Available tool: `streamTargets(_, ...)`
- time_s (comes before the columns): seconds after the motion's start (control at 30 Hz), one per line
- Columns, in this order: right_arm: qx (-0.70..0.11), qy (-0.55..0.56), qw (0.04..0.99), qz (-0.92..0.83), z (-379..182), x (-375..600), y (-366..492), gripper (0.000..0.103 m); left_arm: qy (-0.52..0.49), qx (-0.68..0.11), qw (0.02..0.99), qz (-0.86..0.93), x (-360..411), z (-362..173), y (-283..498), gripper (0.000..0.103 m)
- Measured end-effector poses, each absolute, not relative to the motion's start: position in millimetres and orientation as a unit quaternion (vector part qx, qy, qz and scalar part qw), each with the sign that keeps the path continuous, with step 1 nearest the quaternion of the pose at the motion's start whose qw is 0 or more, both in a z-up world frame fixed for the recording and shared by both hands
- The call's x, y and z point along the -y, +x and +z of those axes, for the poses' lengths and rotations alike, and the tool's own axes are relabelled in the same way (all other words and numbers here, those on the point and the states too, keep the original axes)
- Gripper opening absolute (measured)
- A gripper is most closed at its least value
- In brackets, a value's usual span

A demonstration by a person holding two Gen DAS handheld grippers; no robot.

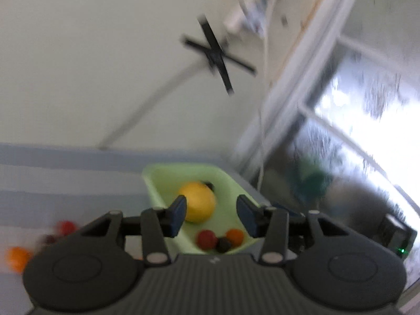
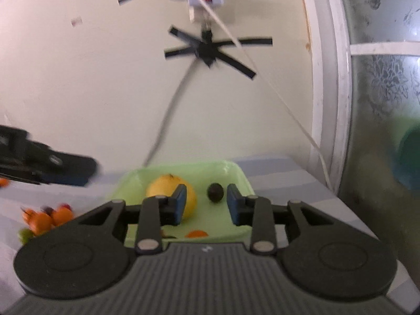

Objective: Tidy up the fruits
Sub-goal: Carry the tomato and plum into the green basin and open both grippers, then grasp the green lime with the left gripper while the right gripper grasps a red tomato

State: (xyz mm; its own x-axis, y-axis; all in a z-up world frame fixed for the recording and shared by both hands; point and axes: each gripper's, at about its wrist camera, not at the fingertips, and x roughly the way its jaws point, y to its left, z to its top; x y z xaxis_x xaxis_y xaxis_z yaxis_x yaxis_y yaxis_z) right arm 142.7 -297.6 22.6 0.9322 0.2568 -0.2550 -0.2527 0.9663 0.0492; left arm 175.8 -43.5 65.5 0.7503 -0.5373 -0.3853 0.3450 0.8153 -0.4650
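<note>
Left gripper (image 1: 211,216) jaws apart, nothing between them, poised over the green tray (image 1: 157,181). Right gripper (image 2: 206,204) likewise parted and empty, above the tray's near edge. Inside the tray: large yellow fruit (image 1: 198,200), red fruit (image 1: 206,239), small orange fruit (image 1: 235,236), dark fruit (image 2: 215,192). More loose fruits (image 2: 44,218) left of the tray on the striped cloth (image 2: 283,181). Risks: clipping the tray rim and shifting it; round fruit rolling off; grippers colliding when working close together.

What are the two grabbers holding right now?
Nothing. The left hand-held gripper and the right hand-held gripper both have open jaws with only air between them. The yellow fruit sits loose in the green tray.
</note>
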Motion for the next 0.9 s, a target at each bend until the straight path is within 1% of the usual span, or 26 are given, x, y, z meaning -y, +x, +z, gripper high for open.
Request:
streamTargets(0.13, -0.118, 0.017, 0.977, 0.177, 32.1, 286.3, 119.3, 0.036, -0.207, -0.245, 0.930, -0.178, -17.9, 65.1, 136.2, 0.043)
streamTargets(0.3, -0.145, 0.011, 0.957, 0.252, 23.5, 248.8, 99.5, 0.036, -0.236, -0.273, 0.920, -0.154, -60.2, 34.6, 109.6, 0.043)
streamTargets(0.37, -0.164, -0.002, 0.947, 0.275, 13.7, 229.4, 96.3, 0.036, -0.239, -0.290, 0.914, -0.153, -63.6, 20.8, 108.1, 0.043)
streamTargets(0.43, -0.182, -0.025, 0.940, 0.286, 3.3, 208.9, 95.6, 0.036, -0.235, -0.306, 0.908, -0.162, -62.1, 9.6, 111.1, 0.050)
streamTargets(0.53, -0.210, -0.052, 0.928, 0.302, -8.2, 185.5, 97.6, 0.036, -0.209, -0.316, 0.910, -0.167, -54.2, -1.2, 113.7, 0.053)
streamTargets(0.77, -0.239, -0.093, 0.920, 0.297, -22.3, 156.1, 110.8, 0.037, -0.179, -0.327, 0.913, -0.164, -39.4, -16.2, 123.9, 0.054)
streamTargets(0.9, -0.249, -0.094, 0.918, 0.295, -25.2, 153.1, 119.3, 0.037, -0.183, -0.325, 0.914, -0.161, -44.1, -21.8, 127.6, 0.049)
